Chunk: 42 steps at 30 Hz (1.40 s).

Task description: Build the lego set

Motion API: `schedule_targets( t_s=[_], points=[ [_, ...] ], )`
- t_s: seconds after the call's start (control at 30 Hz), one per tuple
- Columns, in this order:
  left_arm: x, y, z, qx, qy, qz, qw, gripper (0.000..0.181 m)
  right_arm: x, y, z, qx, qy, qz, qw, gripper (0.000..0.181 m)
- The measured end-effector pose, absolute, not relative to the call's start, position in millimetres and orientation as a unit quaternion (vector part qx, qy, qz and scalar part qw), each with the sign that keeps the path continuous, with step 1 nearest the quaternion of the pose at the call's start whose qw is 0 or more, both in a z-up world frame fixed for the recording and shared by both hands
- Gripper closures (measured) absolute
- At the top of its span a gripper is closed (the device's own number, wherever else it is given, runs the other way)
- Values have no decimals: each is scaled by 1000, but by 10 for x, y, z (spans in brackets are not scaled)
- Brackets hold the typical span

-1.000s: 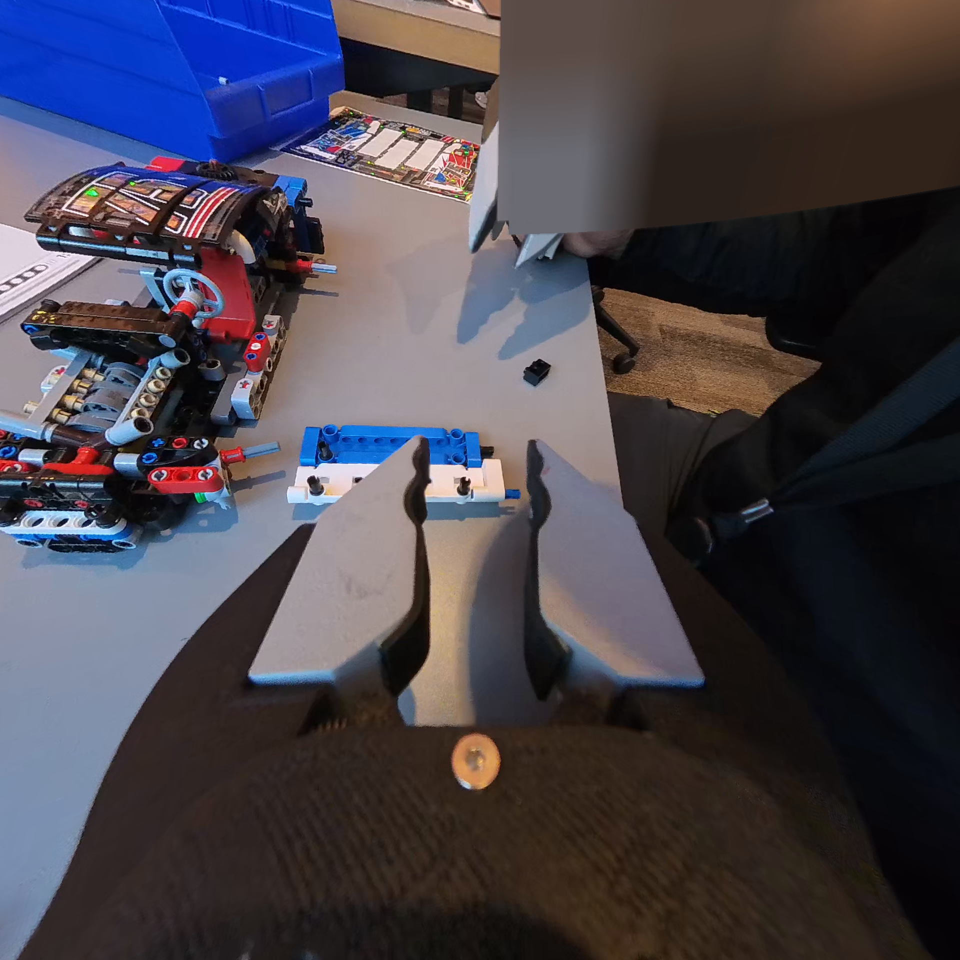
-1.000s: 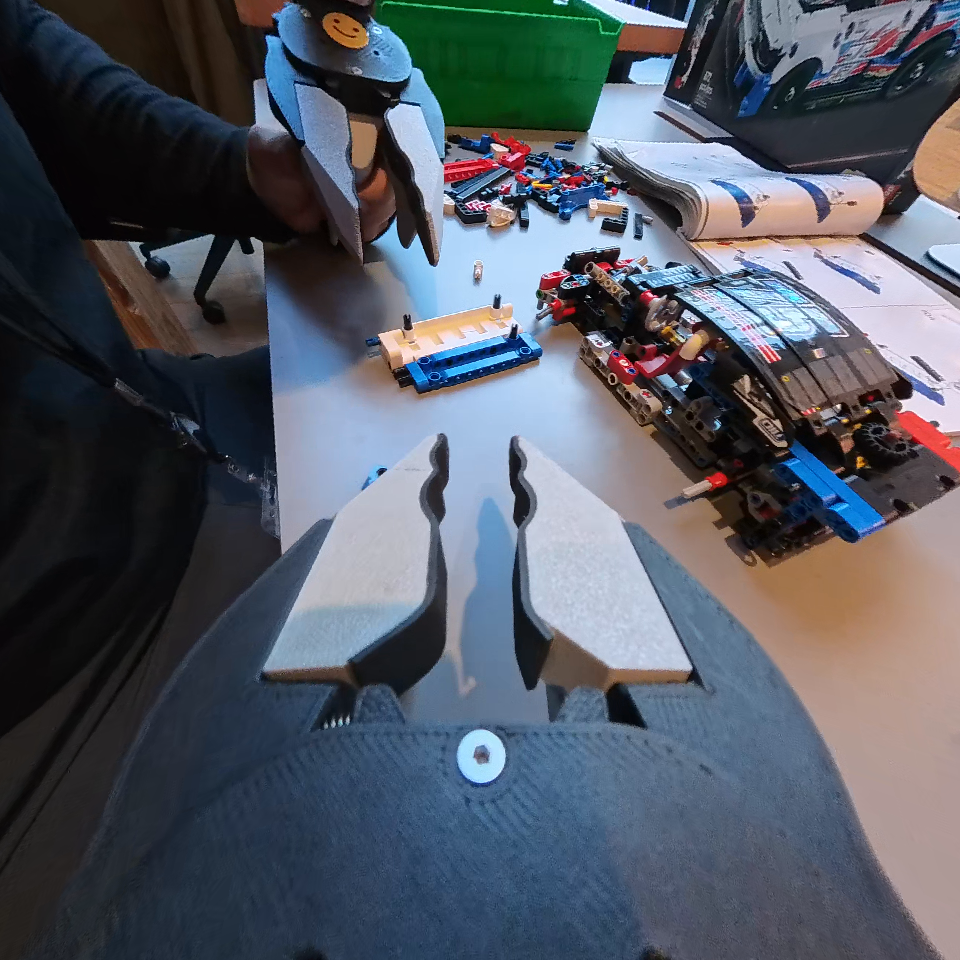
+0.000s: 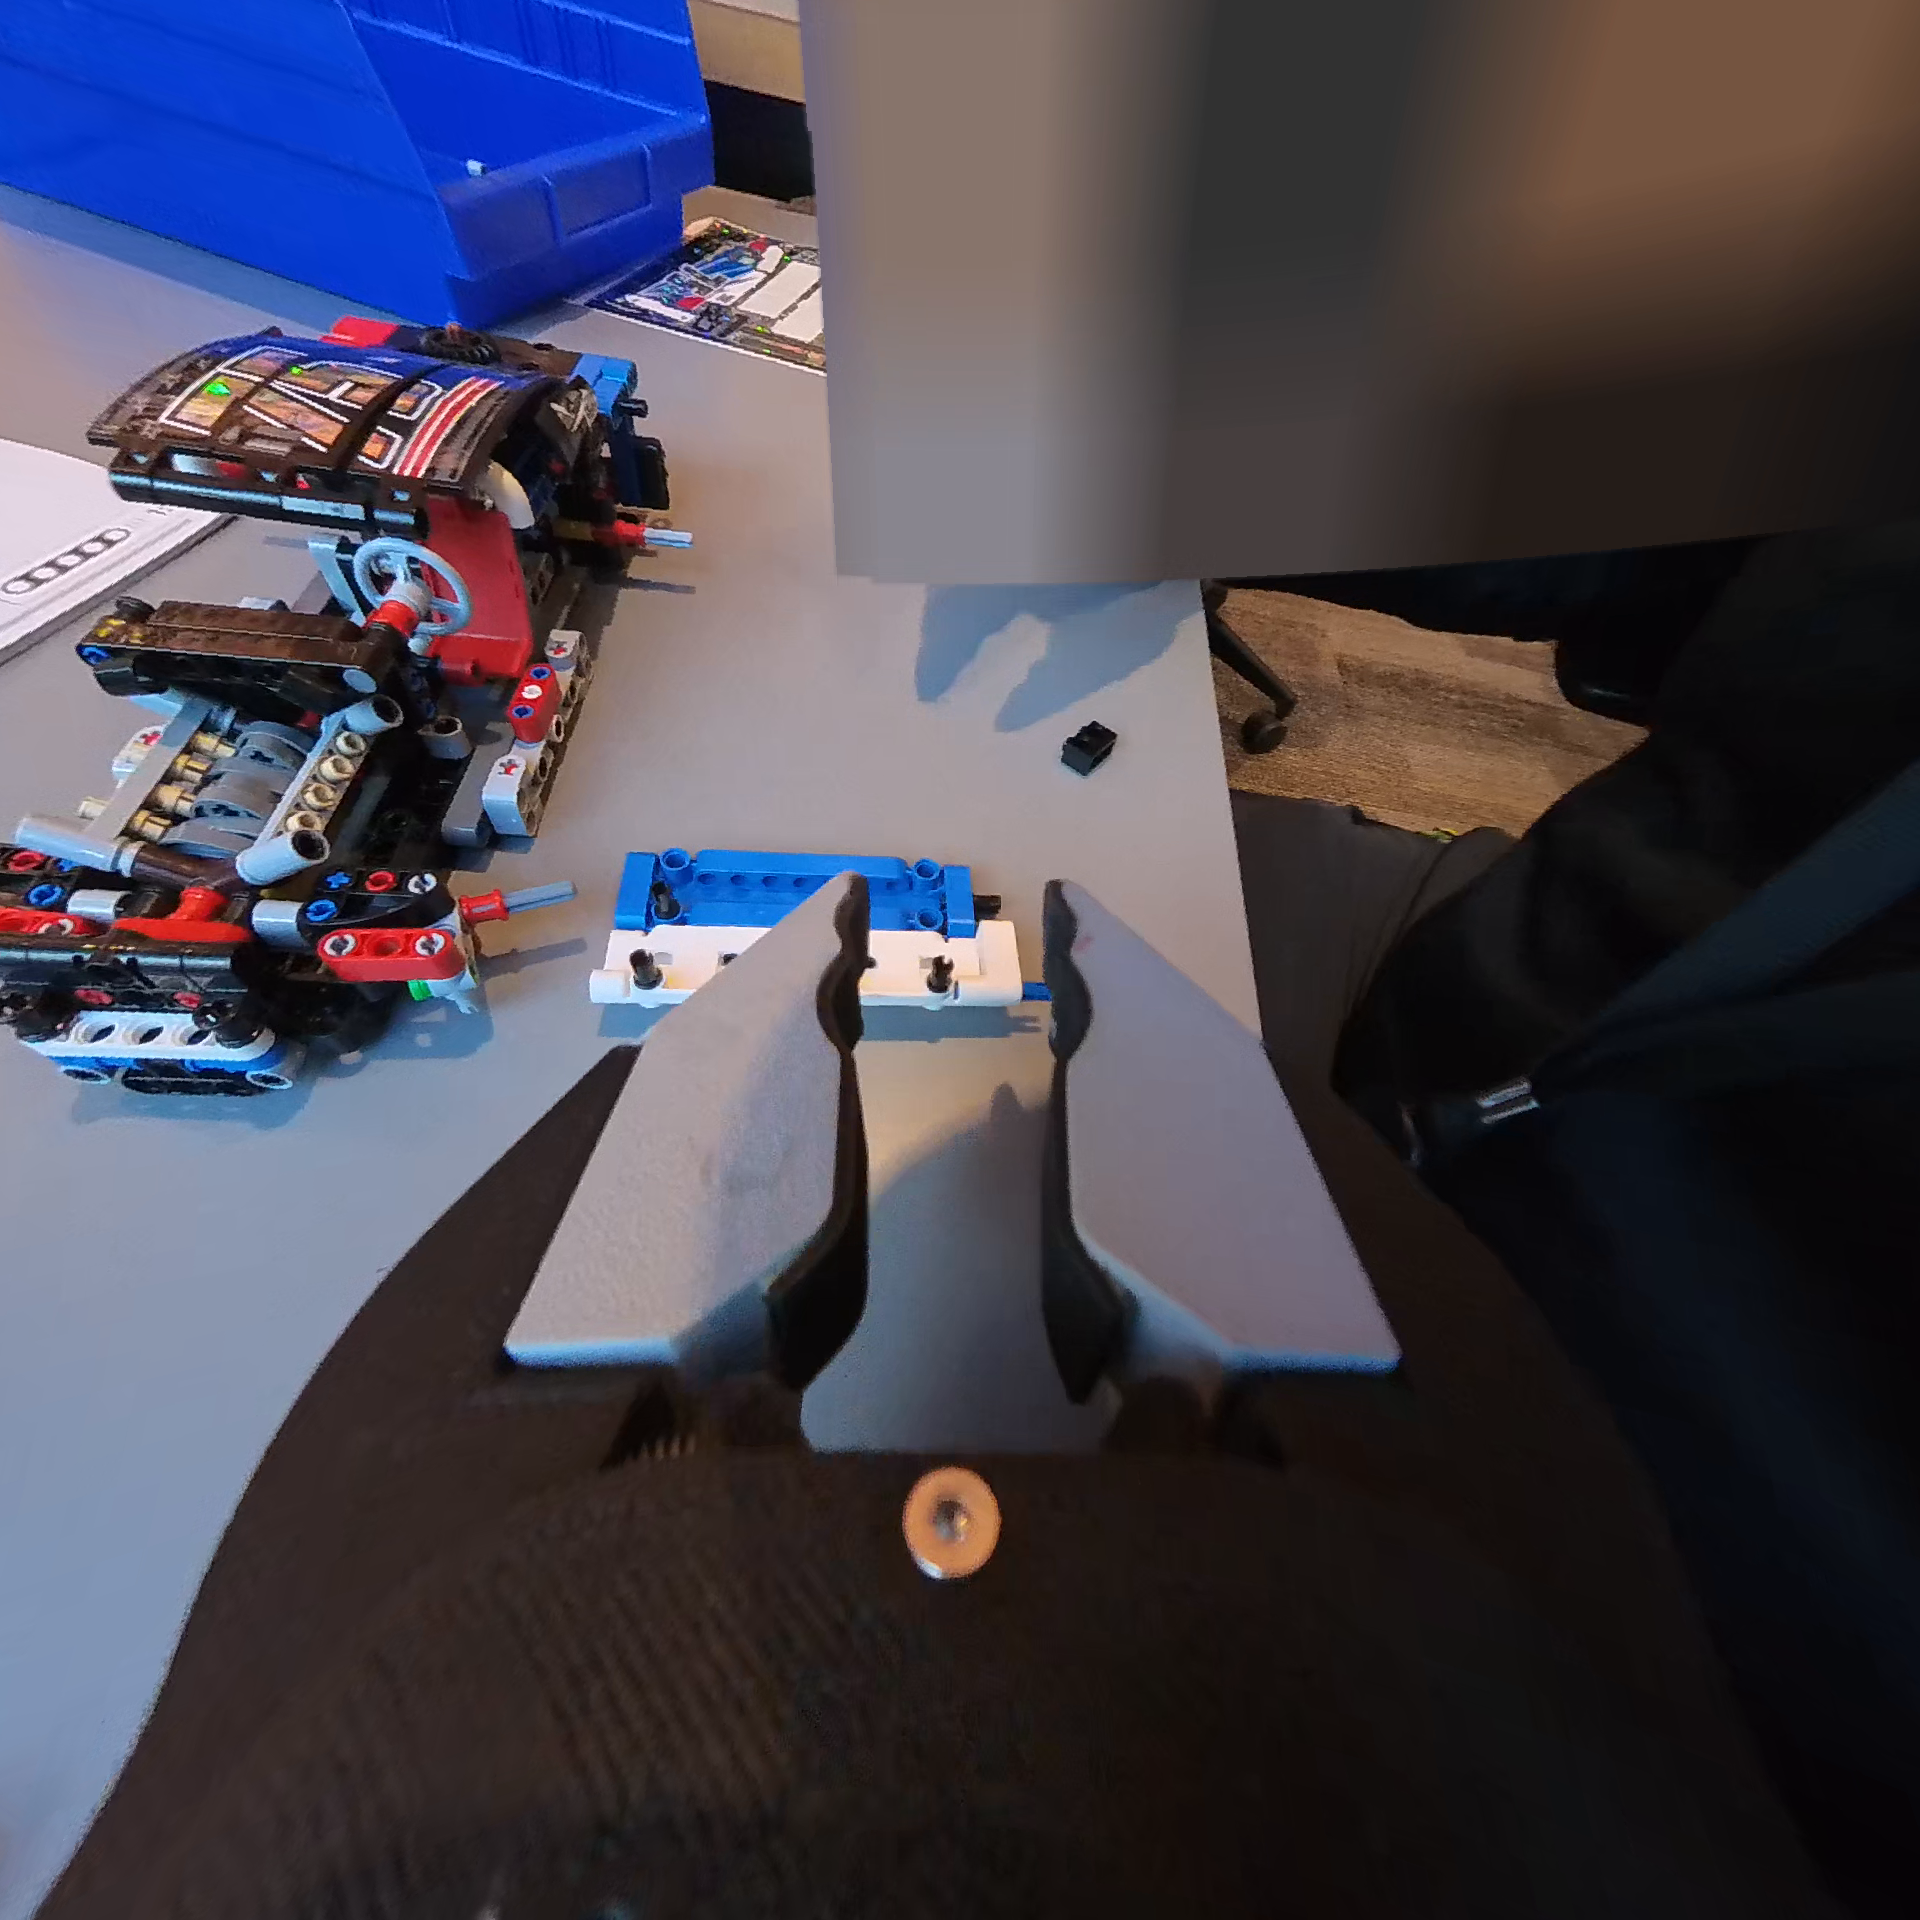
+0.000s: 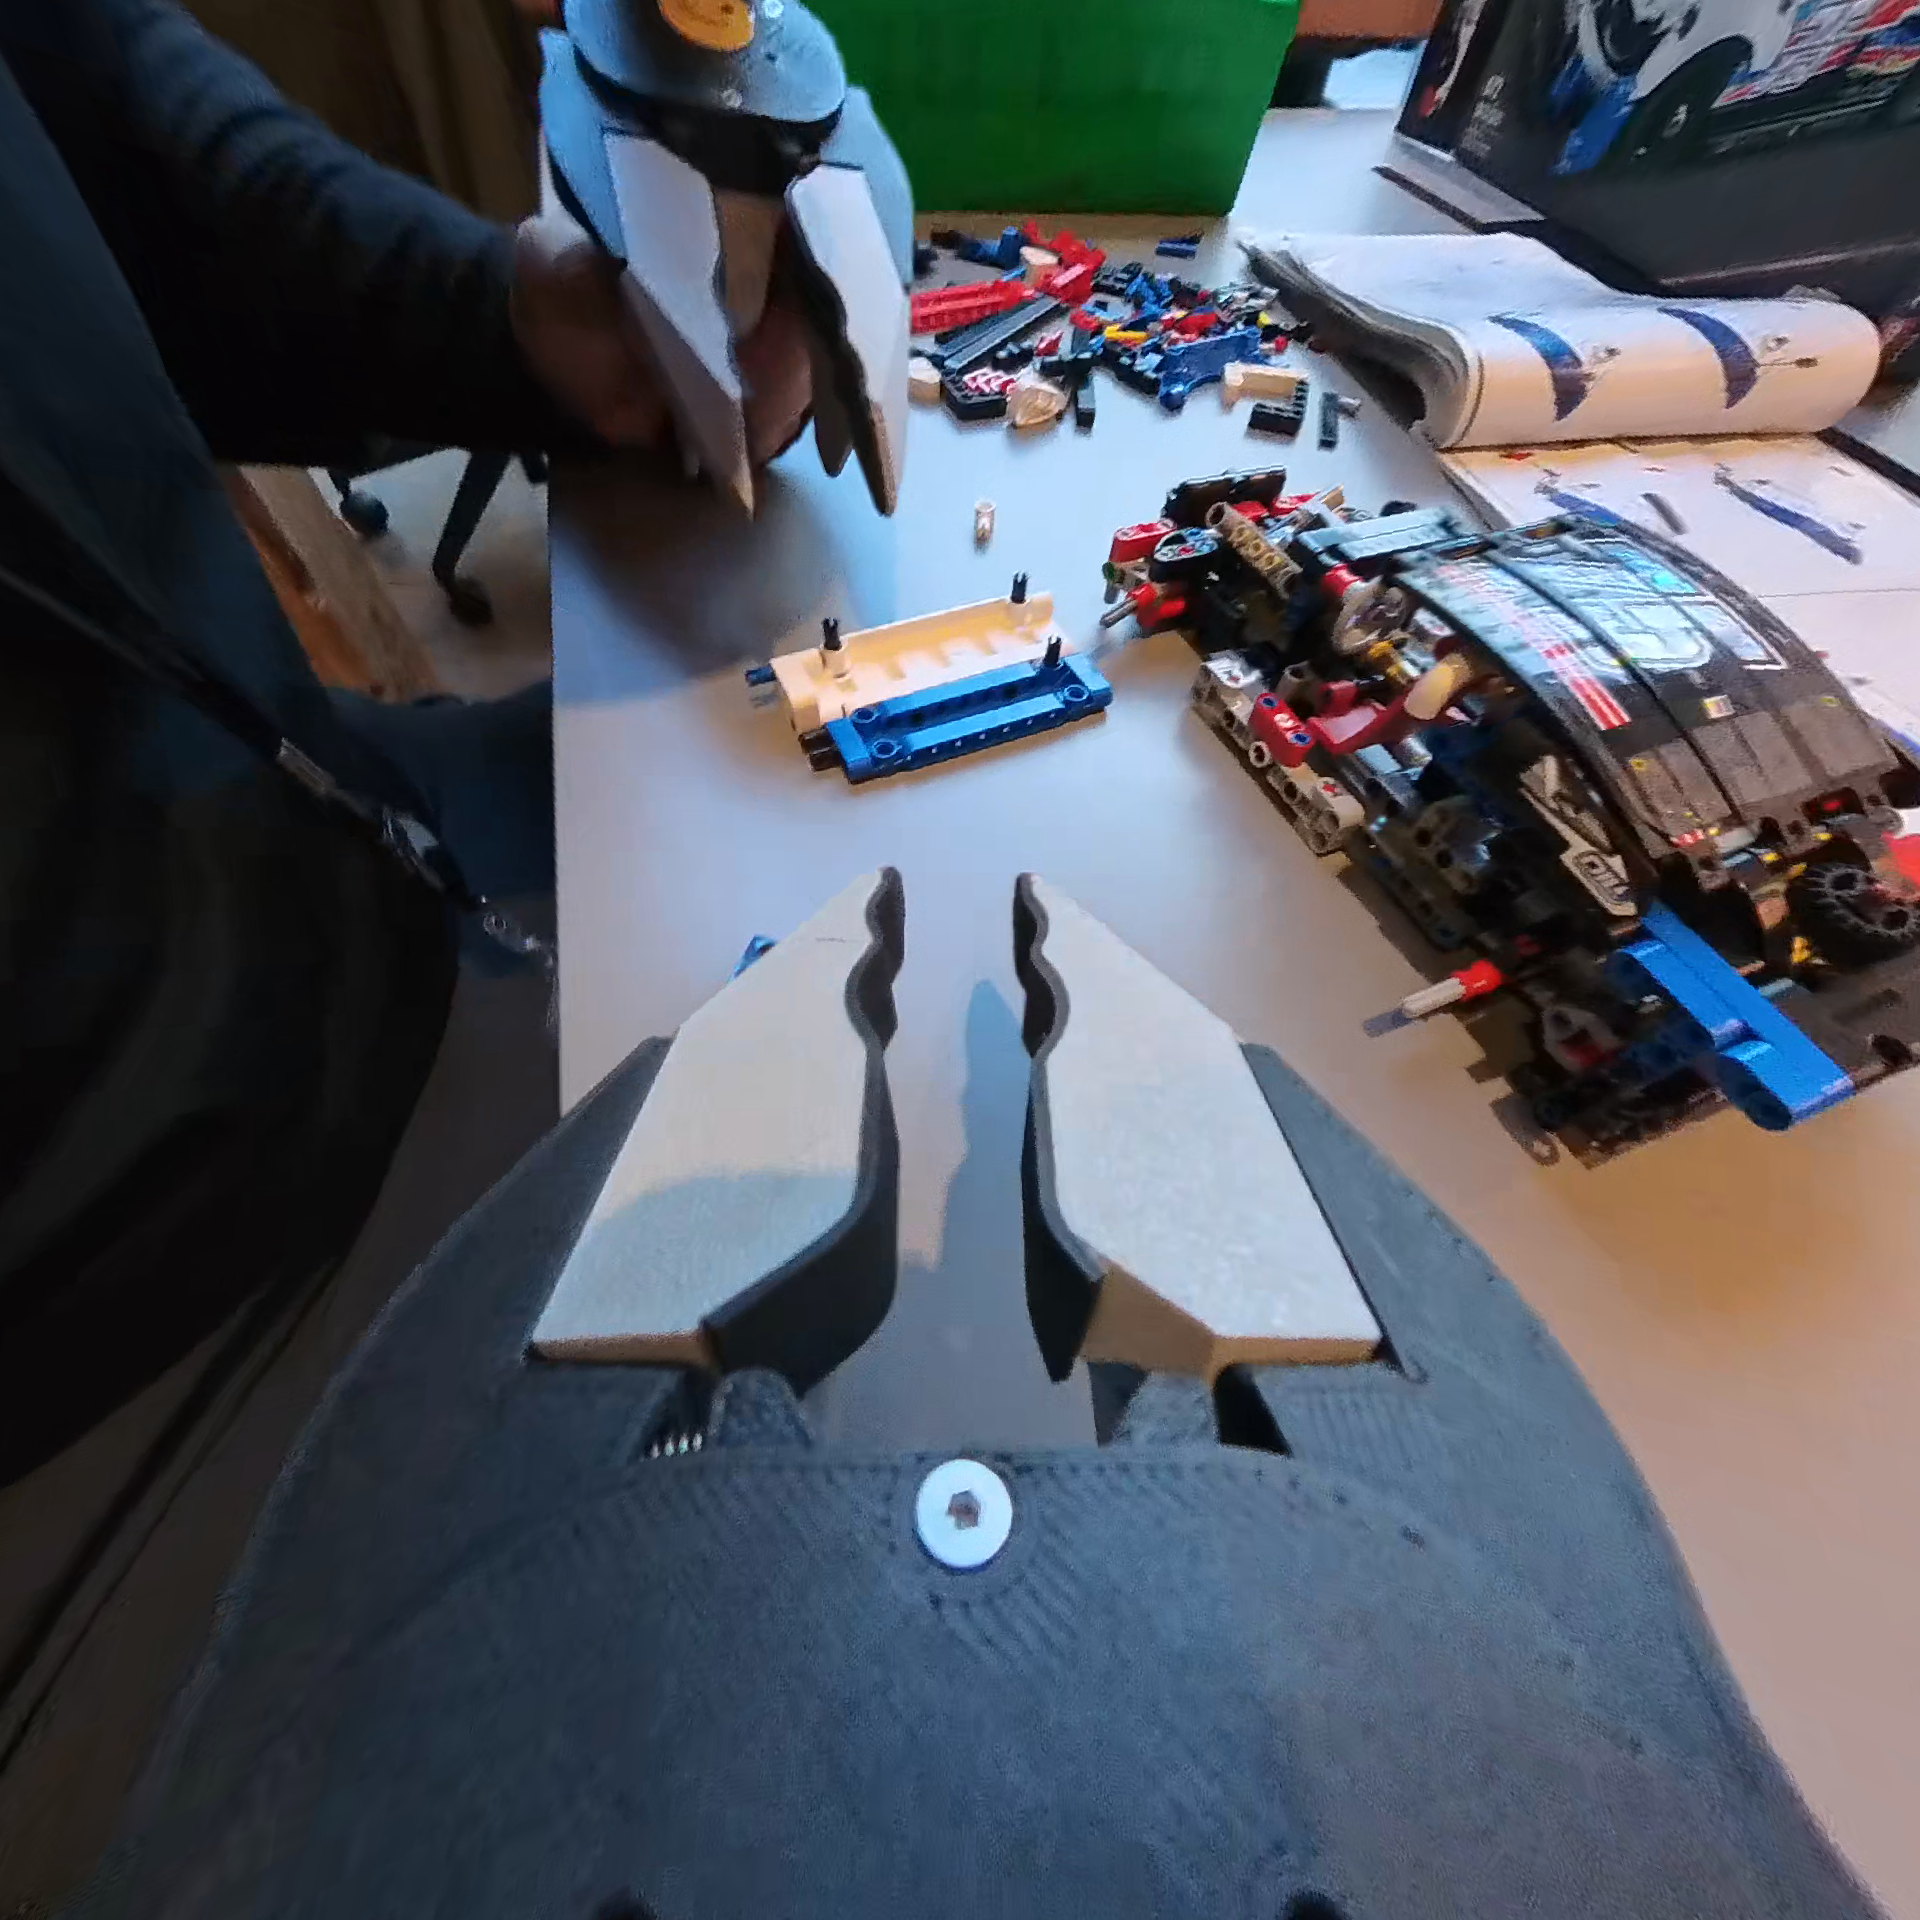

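Observation:
A blue-and-white Lego sub-assembly [image 3: 800, 925] with black pins standing up lies on the grey table [image 3: 779, 665]. It also shows in the right wrist view [image 4: 935, 686]. The partly built black, red and blue Lego car [image 3: 312, 675] stands beside it and shows in the right wrist view too [image 4: 1538, 748]. My left gripper [image 3: 951, 914] is open and empty, hovering just short of the sub-assembly's right end. The right wrist view shows it raised above the table [image 4: 816, 499]. My right gripper [image 4: 956, 904] is open and empty, a short way from the sub-assembly on the opposite side.
A small black brick [image 3: 1088, 746] lies near the table edge. A pile of loose pieces [image 4: 1122, 322], a small pale piece [image 4: 984, 516], an open instruction booklet [image 4: 1558, 343], a green bin [image 4: 1049, 94], a blue bin [image 3: 364, 135] and a sticker sheet [image 3: 727, 291] are around. My hands' fingertips stand some 12 centimeters from each other.
My left gripper has shifted slightly. The sub-assembly, the car and my right gripper have not moved.

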State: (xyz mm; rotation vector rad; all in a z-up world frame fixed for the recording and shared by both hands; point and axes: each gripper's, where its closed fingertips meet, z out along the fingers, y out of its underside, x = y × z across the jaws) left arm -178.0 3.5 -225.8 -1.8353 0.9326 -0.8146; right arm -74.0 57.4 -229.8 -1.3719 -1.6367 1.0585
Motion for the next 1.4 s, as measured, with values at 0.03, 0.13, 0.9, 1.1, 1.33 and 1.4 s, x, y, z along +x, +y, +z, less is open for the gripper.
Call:
schedule_targets(
  t_s=[0.03,0.13,0.9,1.1,1.33,1.4],
  points=[
    [-1782,35,-2253,-741,376,-331,448,150,-752,592,-2288,-535,-635,415,371,162],
    [-1787,36,-2224,-736,372,-338,452,151,-802,655,-2283,-535,-634,408,381,162],
    [-1897,233,-2099,-729,324,-370,476,157,-984,1002,-2132,-530,-600,436,411,160],
    [-1924,307,-2074,-727,312,-378,480,158,-992,1016,-2127,-528,-600,440,410,160],
    [-1929,321,-2075,-729,310,-374,482,159,-993,995,-2129,-522,-605,432,418,161],
    [-1943,329,-2063,-728,305,-375,486,160,-996,993,-2135,-521,-607,429,418,161]
  ],
)
